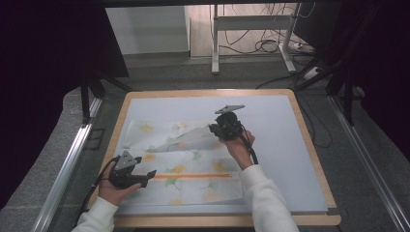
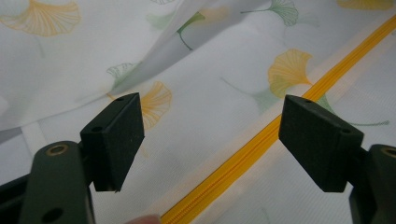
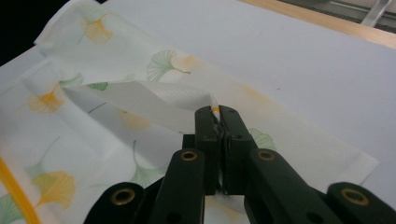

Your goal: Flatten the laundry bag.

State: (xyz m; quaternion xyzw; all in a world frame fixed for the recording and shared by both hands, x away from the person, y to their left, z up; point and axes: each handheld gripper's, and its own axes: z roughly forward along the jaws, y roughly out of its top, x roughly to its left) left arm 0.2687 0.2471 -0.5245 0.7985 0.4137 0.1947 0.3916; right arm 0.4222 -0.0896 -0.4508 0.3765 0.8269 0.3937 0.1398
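Nearest the person, the left gripper [image 1: 151,173] sits low at the near left part of the white cloth [image 1: 193,166], held in the left hand [image 1: 113,189]. In the left gripper view its 2 jaws stand wide apart, with nothing between them but the cloth lying below; whether the pads touch the fabric cannot be told. An orange zipper [image 2: 261,140] runs slantwise under the gap between the jaws, beside a printed yellow ginkgo leaf [image 2: 289,70].

The cloth, printed with green and yellow leaves, lies spread on the pale blue mat [image 1: 285,145] that covers the wooden table [image 1: 314,140].

Farther off, the right gripper [image 1: 213,128], in the right hand [image 1: 238,145], has its 2 jaws pressed together on a corner of the cloth. In the right gripper view that pinched corner [image 3: 214,111] is lifted and folded back over the rest of the fabric, showing its plain white underside [image 3: 149,100].
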